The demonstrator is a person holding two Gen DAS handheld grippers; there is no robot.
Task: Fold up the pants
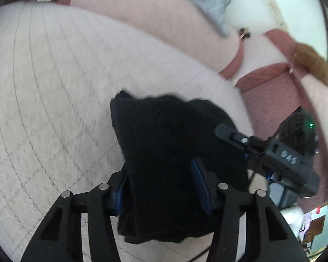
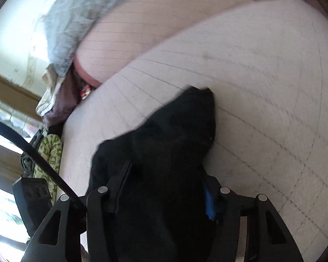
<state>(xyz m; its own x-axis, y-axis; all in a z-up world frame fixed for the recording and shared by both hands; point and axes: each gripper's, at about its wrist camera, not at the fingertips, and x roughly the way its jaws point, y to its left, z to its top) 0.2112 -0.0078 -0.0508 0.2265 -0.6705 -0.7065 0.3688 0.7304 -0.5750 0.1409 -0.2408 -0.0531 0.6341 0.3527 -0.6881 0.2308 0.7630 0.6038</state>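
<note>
The left hand-held gripper (image 1: 161, 187) and right hand-held gripper (image 2: 166, 187) each pinched a thick bunch of the black pants (image 1: 175, 144) above the quilted bed (image 1: 43, 87), where the bulky, uneven bite risked layers slipping and skewing the fold.

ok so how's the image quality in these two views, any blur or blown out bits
Left wrist view: motion blur smears the quilted cover, the black pants in the left gripper show no detail, and the upper right is overexposed. Right wrist view: similar blur, blown-out window on the left, pants in the right gripper read solid black.
</note>
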